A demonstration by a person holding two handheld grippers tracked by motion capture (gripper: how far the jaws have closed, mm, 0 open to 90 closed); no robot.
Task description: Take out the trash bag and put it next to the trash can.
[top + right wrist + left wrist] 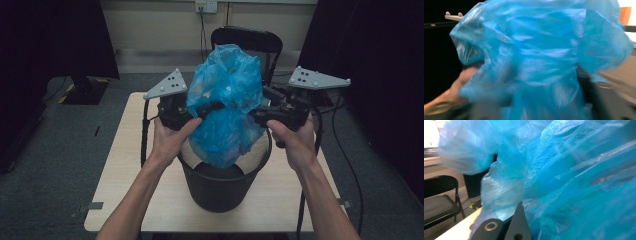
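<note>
High view dim overall; room edges near black, light falls from above onto the table [115,195], w/ soft shadow under the bin [220,187]. Blue plastic bag [227,102] glows, faint sheen. Left gripper view: bag [574,182] close, soft focus, bright patch top left. Right gripper view: heavy motion blur, dark left side.

Bare forearms; black claws [227,107], grey dotted triangular plates, black cables

Blue bag [227,105] blocks bin [220,187] mouth; table edges [120,165] free.
</note>
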